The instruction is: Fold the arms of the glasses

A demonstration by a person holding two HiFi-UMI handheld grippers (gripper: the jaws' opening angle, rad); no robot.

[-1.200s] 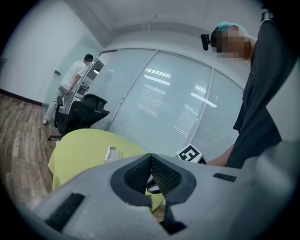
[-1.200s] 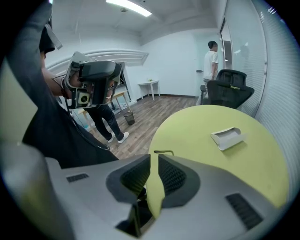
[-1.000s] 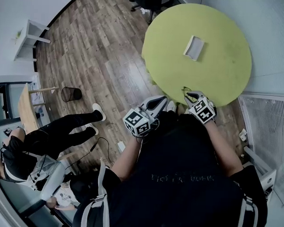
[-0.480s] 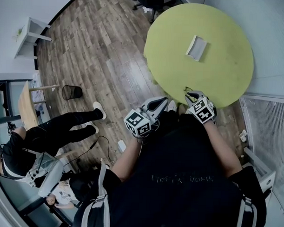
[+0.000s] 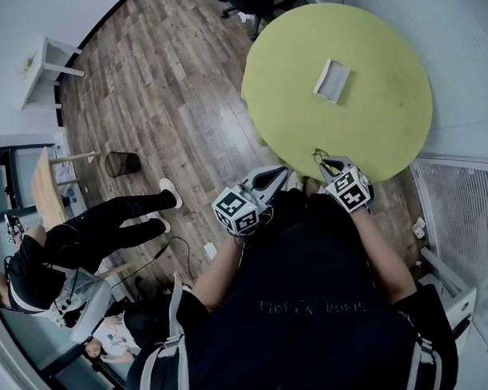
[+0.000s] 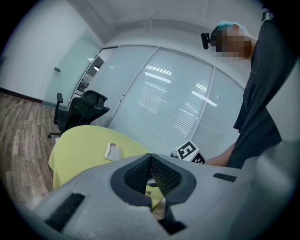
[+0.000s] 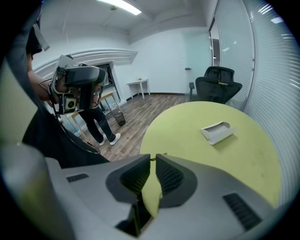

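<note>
The right gripper's (image 7: pixel 153 157) jaws are drawn almost together, only a narrow slit left between the ribbed pads, and a thin dark wire of the glasses (image 5: pixel 319 157) is pinched at their tips. The glasses lie at the near rim of the round yellow-green desk (image 5: pixel 375 115), right at the edge closest to the person, with the right gripper touching them from the person's side.

The left gripper's (image 6: pixel 150 155) jaws are pressed together at the tips with nothing held; behind the tips the pads leave only a small V-shaped hollow. In the head view it hangs off the desk, just beside the right gripper and close to the person's dark shirt, pointing toward the desk's rim. Its own camera catches the right gripper's marker cube (image 6: pixel 190 152) just beyond the jaws.

Further out on the desk, well apart from the glasses, lies a small white open tray (image 5: pixel 333 80). A black office chair (image 7: pixel 218 82) stands beyond the far side of the desk. The floor (image 5: pixel 176 92) is wooden plank; on it are a black mesh wastebasket (image 5: pixel 122 162) and, near it, another person in dark trousers and white shoes (image 5: pixel 107 225). A white side table (image 5: pixel 49 63) stands by the wall
</note>
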